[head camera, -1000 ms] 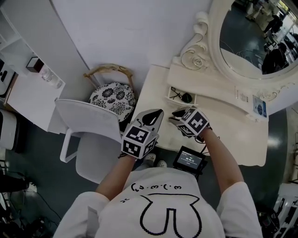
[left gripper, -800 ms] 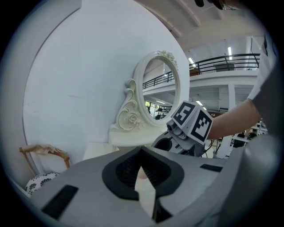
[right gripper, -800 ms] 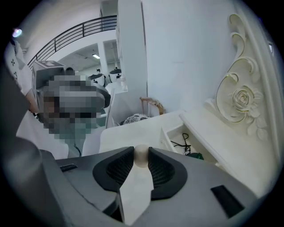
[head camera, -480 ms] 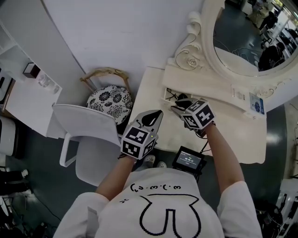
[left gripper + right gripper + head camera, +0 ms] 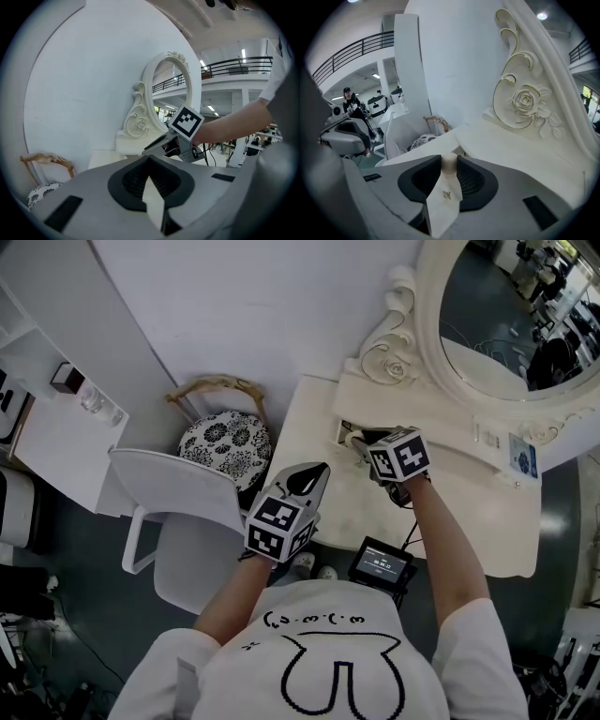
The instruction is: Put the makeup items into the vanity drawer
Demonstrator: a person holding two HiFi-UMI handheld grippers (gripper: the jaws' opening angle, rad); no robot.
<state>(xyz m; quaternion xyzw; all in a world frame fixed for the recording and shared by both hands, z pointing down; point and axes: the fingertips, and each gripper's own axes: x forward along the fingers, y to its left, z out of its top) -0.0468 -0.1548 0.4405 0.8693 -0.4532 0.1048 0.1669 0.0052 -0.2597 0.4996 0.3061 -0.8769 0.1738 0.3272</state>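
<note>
Cream-white makeup tube with a small gold emblem sits in my right gripper; its fingers are part-way closed and press on the tube from both sides. In the head view that gripper is at centre frame, with its tips at the small open vanity drawer set in the raised back of the cream tabletop. The tube is at the drawer's mouth; I cannot tell whether it touches the drawer. My left gripper is lower and to the left, over the tabletop's near edge, well apart from the drawer. Its fingers are closed tip to tip with nothing between them. The oval mirror is upper right, the white chair and the patterned stool at left.
</note>
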